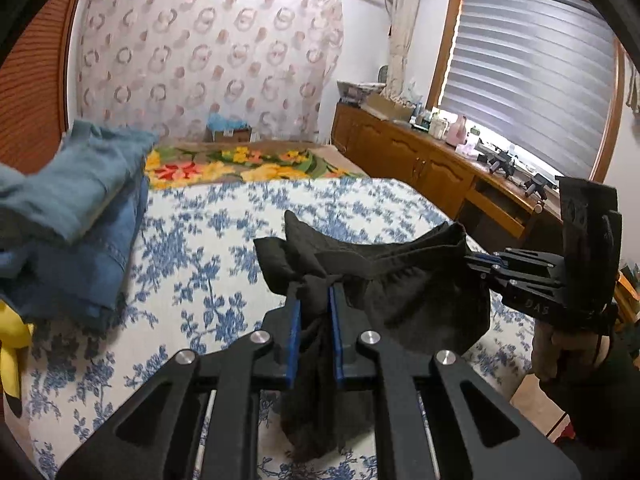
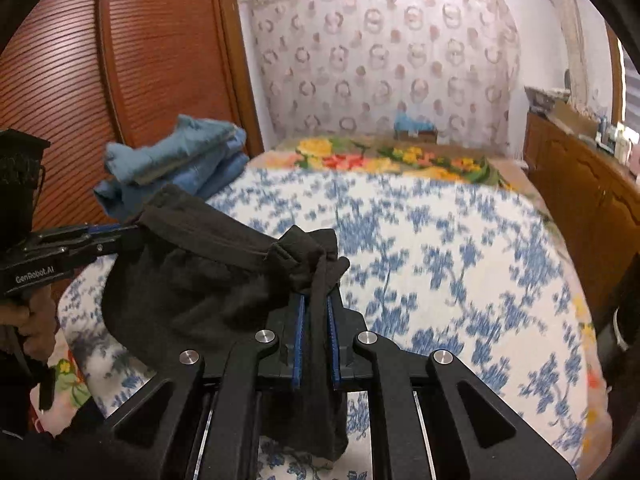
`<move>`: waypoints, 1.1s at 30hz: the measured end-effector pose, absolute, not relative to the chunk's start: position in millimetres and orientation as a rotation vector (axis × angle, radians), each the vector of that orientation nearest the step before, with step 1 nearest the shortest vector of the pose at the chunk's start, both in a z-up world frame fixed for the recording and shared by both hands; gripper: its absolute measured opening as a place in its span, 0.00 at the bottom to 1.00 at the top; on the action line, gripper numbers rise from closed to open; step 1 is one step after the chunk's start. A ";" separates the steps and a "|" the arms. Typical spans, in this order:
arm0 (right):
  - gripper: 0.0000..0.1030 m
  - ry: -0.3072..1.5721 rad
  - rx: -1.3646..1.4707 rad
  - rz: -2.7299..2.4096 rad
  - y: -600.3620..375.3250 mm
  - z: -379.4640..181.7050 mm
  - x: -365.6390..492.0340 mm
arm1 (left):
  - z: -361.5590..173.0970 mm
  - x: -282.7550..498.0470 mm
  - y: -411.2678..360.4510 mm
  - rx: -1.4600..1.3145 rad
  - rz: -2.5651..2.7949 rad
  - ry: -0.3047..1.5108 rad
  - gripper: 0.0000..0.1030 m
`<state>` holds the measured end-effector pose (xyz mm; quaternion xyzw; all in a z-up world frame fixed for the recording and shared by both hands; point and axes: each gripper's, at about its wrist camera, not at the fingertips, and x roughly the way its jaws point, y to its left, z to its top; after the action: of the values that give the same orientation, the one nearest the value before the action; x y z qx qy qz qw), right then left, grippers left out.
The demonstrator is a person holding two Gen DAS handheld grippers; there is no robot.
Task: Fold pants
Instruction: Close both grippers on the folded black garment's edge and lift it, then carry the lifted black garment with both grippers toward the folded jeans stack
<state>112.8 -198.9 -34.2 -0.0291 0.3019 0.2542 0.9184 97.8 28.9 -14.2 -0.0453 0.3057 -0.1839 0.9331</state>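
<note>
both the left hand-held gripper (image 1: 314, 296) and the right hand-held gripper (image 2: 316, 300) pinch the black pants (image 1: 400, 280) tight over the bed (image 1: 200, 248), but the thin cloth might slip out if tugged.

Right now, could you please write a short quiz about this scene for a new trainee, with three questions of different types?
1. True or false: both the left gripper and the right gripper are shut on the black pants.
2. Which lies beside the wooden wardrobe at the bed's edge? A) a yellow pillow B) a pile of folded blue clothes C) a basket
3. Fill in: the bedspread under the pants is white with ____ flowers.

Key: 1 true; 2 B; 3 blue.
</note>
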 end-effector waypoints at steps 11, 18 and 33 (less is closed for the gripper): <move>0.07 0.489 -0.109 0.531 -186.4 31.2 109.1 | 40.8 85.2 30.6 -0.048 -0.352 0.512 0.08; 0.07 0.411 -0.142 0.561 -174.4 76.9 104.6 | 71.0 74.5 37.4 -0.012 -0.331 0.457 0.08; 0.07 0.380 -0.196 0.618 -137.8 95.9 131.0 | 94.4 82.9 66.8 -0.016 -0.268 0.430 0.09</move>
<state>131.0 -137.8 95.9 -0.0959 0.1857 0.3017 0.9302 82.9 66.8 94.4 -0.0080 0.2126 -0.1326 0.9681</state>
